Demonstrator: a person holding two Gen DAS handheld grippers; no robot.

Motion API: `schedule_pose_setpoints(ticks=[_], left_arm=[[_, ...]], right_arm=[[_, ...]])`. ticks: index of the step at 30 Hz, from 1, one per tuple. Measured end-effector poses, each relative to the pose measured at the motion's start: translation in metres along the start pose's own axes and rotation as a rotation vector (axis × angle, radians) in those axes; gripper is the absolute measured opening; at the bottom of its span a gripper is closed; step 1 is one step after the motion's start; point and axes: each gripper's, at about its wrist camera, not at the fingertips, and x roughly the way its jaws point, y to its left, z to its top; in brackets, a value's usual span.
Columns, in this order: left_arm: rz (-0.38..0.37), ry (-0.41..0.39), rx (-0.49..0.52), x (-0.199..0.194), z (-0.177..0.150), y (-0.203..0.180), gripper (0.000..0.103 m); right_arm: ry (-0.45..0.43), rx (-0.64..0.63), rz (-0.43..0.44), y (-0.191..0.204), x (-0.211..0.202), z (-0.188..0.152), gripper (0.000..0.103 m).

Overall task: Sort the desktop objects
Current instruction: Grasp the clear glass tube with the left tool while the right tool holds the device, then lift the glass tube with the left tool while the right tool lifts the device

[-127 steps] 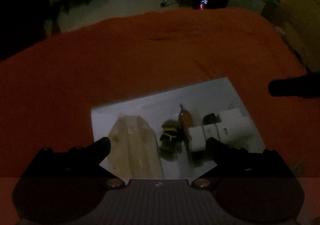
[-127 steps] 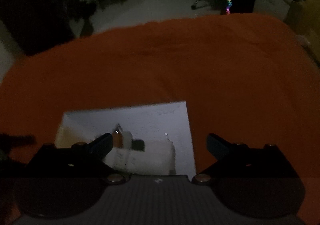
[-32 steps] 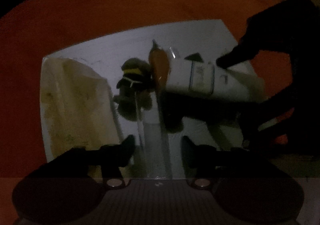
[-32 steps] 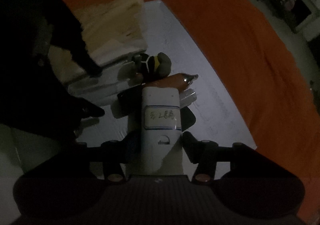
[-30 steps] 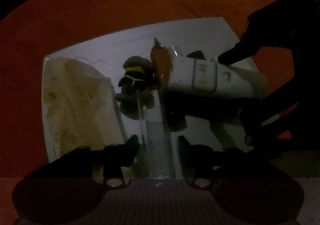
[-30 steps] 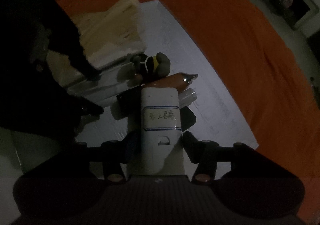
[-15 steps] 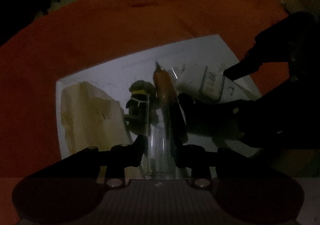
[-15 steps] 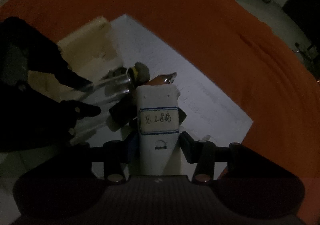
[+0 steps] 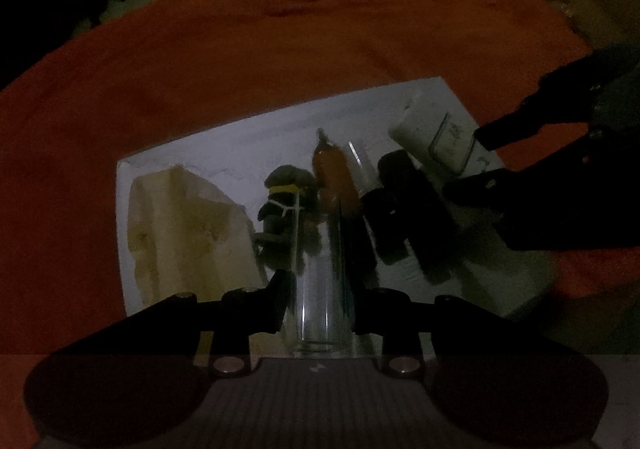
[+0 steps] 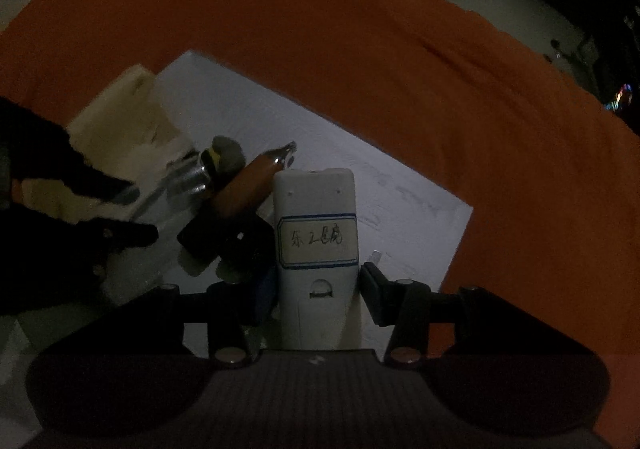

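The scene is dim. An orange cloth (image 9: 240, 61) covers the table, and a white board (image 9: 248, 137) lies flat on it.

At the left of the board rests a pale wooden block (image 9: 180, 225). Just to its right lies a small dark soft toy (image 9: 286, 193) with a yellow band. Beside the toy lies an orange pen (image 9: 332, 177), its metal tip pointing away from the camera.

The left gripper (image 9: 320, 297) holds a clear glass tube (image 9: 318, 313). Its jaws are clamped on the tube's sides, and the tube points forward over the toy and the pen.

To the right of the pen lie two black items (image 9: 404, 209), side by side; the lighting does not show what they are.

At the right, the right gripper (image 10: 316, 289) holds a white remote control (image 10: 316, 233) with a handwritten label framed in blue. Its jaws are clamped on the lower body of the remote. In the left wrist view the remote (image 9: 432, 133) is tilted above the right part of the board, with the dark fingers (image 9: 516, 125) of the right gripper on either side of it.
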Motion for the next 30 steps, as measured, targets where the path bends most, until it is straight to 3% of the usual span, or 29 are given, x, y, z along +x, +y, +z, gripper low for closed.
schedule_pose_setpoints(ticks=[13, 21, 25, 30], left_arm=[[-0.046, -0.053, -0.056, -0.019, 0.008, 0.015, 0.025], [-0.05, -0.058, -0.031, -0.025, 0.008, 0.017, 0.025], [-0.052, -0.049, -0.032, -0.025, 0.007, 0.017, 0.025], [-0.059, -0.04, -0.031, -0.024, 0.007, 0.014, 0.025]], right_arm=[[-0.054, 0.108, 0.088, -0.014, -0.027, -0.009, 0.048], [-0.099, 0.123, 0.11, -0.013, -0.041, -0.014, 0.048], [-0.079, 0.12, 0.098, -0.011, -0.036, -0.015, 0.048], [0.006, 0.116, 0.055, -0.006, -0.014, -0.015, 0.048]])
